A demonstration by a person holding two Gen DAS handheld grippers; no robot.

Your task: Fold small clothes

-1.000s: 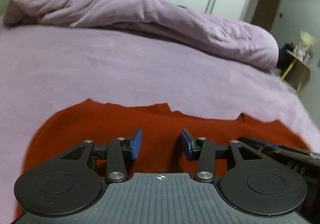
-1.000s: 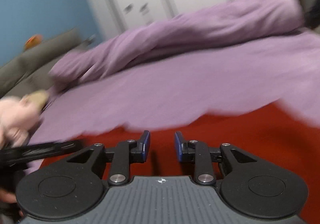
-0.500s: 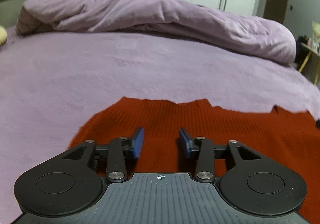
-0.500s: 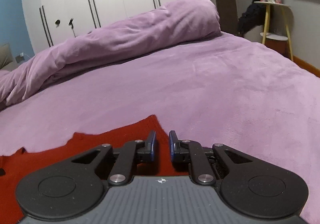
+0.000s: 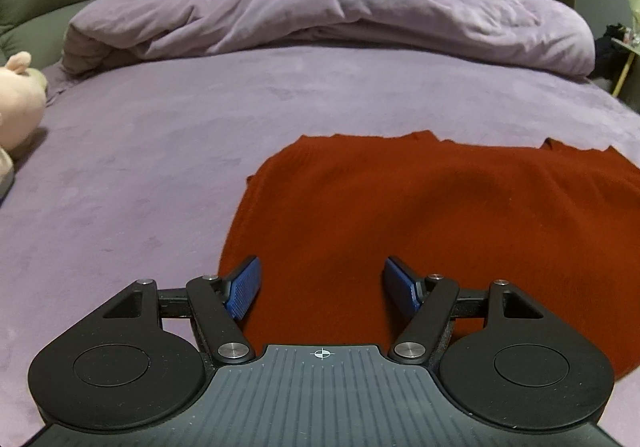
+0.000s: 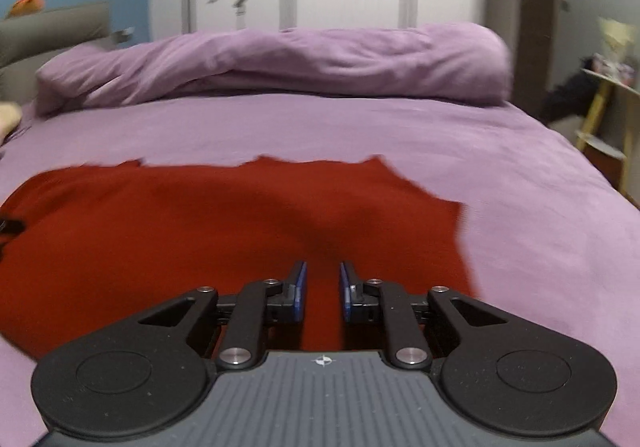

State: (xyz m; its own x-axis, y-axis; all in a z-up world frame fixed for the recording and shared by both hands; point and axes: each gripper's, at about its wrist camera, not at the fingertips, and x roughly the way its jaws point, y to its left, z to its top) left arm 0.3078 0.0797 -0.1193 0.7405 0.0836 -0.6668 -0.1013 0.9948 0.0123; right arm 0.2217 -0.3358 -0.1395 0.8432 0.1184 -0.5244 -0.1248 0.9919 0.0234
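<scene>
Red knit garment [image 5: 420,215] lies flat on the lilac bed [image 5: 160,135]; my left fingers [image 5: 322,287] gape wide over its left edge. Right view: my right fingers [image 6: 323,291] stand narrow, empty, above its right half.

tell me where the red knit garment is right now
The red knit garment lies spread on the purple bed sheet directly ahead of both tongs, right of centre in the left wrist view, nearer than the bunched duvet.
</scene>
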